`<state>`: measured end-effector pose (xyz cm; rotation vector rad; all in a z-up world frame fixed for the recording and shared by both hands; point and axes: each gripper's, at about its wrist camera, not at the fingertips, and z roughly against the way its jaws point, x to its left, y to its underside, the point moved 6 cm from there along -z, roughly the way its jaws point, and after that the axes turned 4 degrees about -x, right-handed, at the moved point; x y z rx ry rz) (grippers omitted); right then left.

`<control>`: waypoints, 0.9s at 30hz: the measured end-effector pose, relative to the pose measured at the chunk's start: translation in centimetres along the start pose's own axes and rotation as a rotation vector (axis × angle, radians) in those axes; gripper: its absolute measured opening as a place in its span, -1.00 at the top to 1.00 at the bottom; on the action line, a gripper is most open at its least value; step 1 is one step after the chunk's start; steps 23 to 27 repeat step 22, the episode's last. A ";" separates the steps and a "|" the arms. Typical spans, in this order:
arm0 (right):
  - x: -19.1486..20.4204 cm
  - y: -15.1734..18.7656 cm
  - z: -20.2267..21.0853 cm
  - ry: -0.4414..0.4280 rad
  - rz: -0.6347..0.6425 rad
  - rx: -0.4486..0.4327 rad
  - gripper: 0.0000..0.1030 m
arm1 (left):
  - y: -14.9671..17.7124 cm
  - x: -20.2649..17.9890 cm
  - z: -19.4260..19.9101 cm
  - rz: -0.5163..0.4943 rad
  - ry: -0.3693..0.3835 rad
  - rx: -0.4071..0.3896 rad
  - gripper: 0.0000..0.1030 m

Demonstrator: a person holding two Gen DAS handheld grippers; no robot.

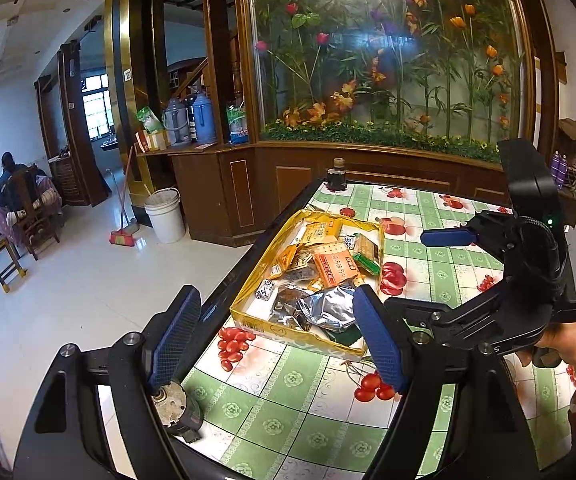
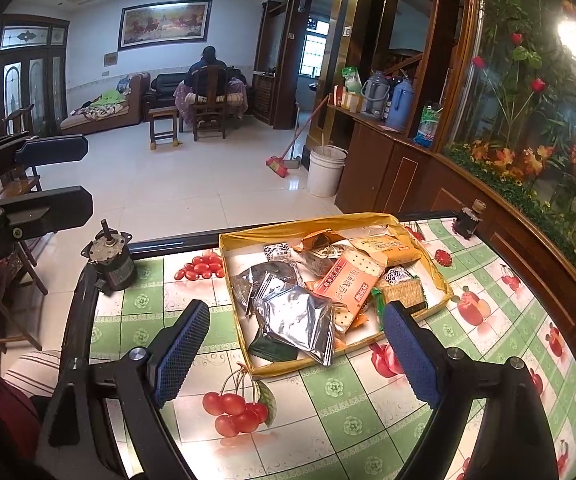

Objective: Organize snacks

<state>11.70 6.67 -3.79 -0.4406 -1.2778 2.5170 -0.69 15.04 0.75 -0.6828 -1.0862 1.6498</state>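
Both grippers released, nothing between the pads. Left gripper (image 1: 276, 340) hovers over the near-left desk (image 1: 288, 420) edge; right gripper (image 2: 300, 356) hovers just near of the yellow box (image 2: 352, 360). Box sits on the desk's far-left part, full of snacks: silver foil pouches (image 2: 296, 320) at the near end, orange cracker pack (image 2: 348, 280) in the middle, green wafer pack (image 2: 404, 292) right. Small motor (image 2: 112, 260) stands at the left desk edge, dark bottle (image 2: 466, 220) at the far corner.
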 end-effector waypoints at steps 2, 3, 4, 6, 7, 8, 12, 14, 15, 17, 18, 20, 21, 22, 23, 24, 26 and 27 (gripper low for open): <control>0.0 0.0 0.0 -0.001 -0.001 -0.001 -0.74 | -0.1 -0.1 0.0 0.000 0.000 -0.001 -0.53; 0.0 0.0 0.0 -0.002 -0.001 -0.001 -0.74 | 0.0 0.0 0.0 0.000 -0.001 -0.002 -0.53; 0.0 -0.1 0.0 -0.003 -0.002 -0.002 -0.74 | -0.1 0.0 0.0 0.000 -0.003 -0.003 -0.53; 0.1 -0.2 0.0 -0.008 -0.004 -0.003 -0.74 | 0.0 0.0 0.0 0.000 -0.003 -0.002 -0.53; 0.1 -0.2 0.0 -0.010 -0.005 -0.005 -0.74 | -0.1 0.0 0.0 0.000 -0.004 -0.002 -0.53; 0.1 -0.2 0.0 -0.011 -0.005 -0.005 -0.74 | -0.1 0.0 0.0 0.000 -0.004 -0.003 -0.53; 0.2 -0.2 -0.2 -0.015 -0.005 -0.002 -0.74 | -0.2 0.1 0.1 0.013 0.011 -0.013 -0.53; 0.2 -0.1 -0.3 -0.019 -0.007 0.002 -0.74 | -0.3 0.3 0.1 0.018 0.005 -0.017 -0.53; 0.2 -0.1 -0.4 -0.021 -0.007 0.002 -0.74 | -0.4 0.4 0.1 0.019 0.006 -0.018 -0.53; 0.2 -0.2 -0.4 -0.024 -0.006 0.002 -0.74 | -0.5 0.4 0.1 0.019 0.004 -0.018 -0.53; 0.3 -0.2 -0.5 -0.025 -0.005 0.003 -0.74 | -0.5 0.4 0.0 0.018 0.005 -0.016 -0.53; 0.3 -0.2 -0.5 -0.026 -0.003 0.004 -0.74 | -0.5 0.3 -0.1 0.016 0.006 -0.009 -0.53; 0.3 -0.2 -0.5 -0.027 -0.004 0.004 -0.74 | -0.5 0.3 -0.2 0.016 0.007 -0.004 -0.53; 0.3 -0.2 -0.6 -0.029 -0.004 0.004 -0.74 | -0.5 0.3 -0.3 0.018 0.009 0.003 -0.53; 0.3 -0.2 -0.6 -0.029 -0.004 0.004 -0.74 | -0.5 0.3 -0.3 0.018 0.009 0.003 -0.53; 0.3 -0.2 -0.6 -0.029 -0.004 0.004 -0.74 | -0.5 0.3 -0.3 0.018 0.009 0.003 -0.53; 0.3 -0.2 -0.6 -0.029 -0.004 0.004 -0.74 | -0.5 0.3 -0.3 0.018 0.009 0.003 -0.53; 0.3 -0.2 -0.6 -0.029 -0.004 0.004 -0.74 | -0.5 0.3 -0.3 0.018 0.009 0.003 -0.53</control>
